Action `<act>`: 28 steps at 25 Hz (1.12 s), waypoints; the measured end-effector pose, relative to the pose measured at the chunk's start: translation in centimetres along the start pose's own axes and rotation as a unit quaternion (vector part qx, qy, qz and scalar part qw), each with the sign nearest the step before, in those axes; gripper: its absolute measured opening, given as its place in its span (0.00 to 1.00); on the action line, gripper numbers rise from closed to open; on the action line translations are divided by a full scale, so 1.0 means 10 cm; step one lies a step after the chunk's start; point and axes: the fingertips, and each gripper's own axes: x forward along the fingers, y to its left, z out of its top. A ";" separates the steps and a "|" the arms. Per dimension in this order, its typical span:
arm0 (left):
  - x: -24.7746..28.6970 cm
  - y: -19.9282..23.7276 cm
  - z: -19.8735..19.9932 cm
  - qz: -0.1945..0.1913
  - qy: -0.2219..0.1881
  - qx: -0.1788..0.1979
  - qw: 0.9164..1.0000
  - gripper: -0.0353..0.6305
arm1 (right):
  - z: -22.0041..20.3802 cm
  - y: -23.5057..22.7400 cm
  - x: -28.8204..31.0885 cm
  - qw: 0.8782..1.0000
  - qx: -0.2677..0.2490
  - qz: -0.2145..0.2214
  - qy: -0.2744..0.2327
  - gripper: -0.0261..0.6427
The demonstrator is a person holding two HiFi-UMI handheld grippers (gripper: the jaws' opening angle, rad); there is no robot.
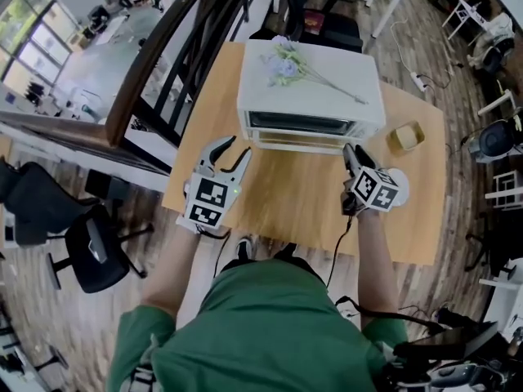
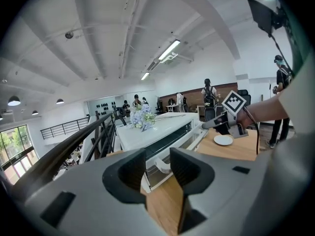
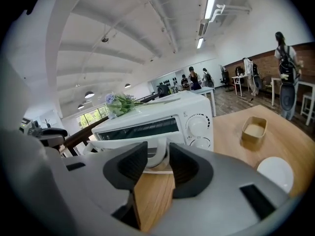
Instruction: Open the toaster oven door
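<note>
Right now the right gripper [image 3: 158, 149] has its jaws apart, and the right end of the white door handle [image 3: 158, 154] sits in the gap, close to both pads. No clear squeeze shows. The left gripper [image 2: 157, 156] also has its jaws apart, with only bare wood and the oven's left front corner beyond them.

From the head view, the right gripper [image 1: 349, 149] points at the right end of the oven front. The left gripper [image 1: 233, 155] hangs over the left part of the desk [image 1: 302, 202], just short of the oven. Each gripper's cube carries black-and-white square markers, with no words on them.

The toaster oven [image 1: 310, 88] is white and stands at the far edge of the desk, about mid-width. Its door [image 3: 136, 130] looks tipped out a little at the top. Two dials [image 3: 198, 124] sit at the right of the front; the small print above them is too small to read, and no brand can be made out. A bunch of flowers [image 1: 286, 65] lies on the oven's top.

A small wooden tray [image 1: 406, 135] is right of the oven, near the desk's right edge. A white plate [image 3: 275, 173] lies nearer the front, beside the right gripper. The person wears a green shirt [image 1: 270, 325]. A dark railing [image 1: 163, 55] runs past the desk's left edge.
</note>
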 end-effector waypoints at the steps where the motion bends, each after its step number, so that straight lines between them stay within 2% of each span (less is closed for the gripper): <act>1: -0.02 0.00 0.01 -0.002 -0.004 -0.001 1.000 0.30 | -0.05 0.00 -0.03 1.000 0.009 0.002 0.001 0.27; 5: -0.09 0.00 0.02 -0.011 -0.014 -0.002 1.000 0.30 | -0.29 -0.01 -0.17 0.999 0.044 0.009 0.010 0.27; 10: -0.13 -0.04 -0.05 -0.031 -0.014 0.000 0.999 0.30 | -0.65 -0.03 -0.33 0.997 0.072 -0.001 0.032 0.26; 15: -0.19 -0.07 -0.11 -0.048 -0.012 0.001 0.999 0.30 | -1.05 -0.10 -0.45 0.996 0.067 -0.037 0.044 0.20; 24: -0.30 -0.05 -0.26 -0.048 0.004 -0.003 0.999 0.30 | -1.53 -0.17 -0.51 0.998 0.033 -0.052 0.028 0.18; 28: -0.28 -0.04 -0.25 -0.044 0.007 -0.008 0.999 0.30 | -1.70 -0.21 -0.50 0.997 0.016 -0.061 0.043 0.18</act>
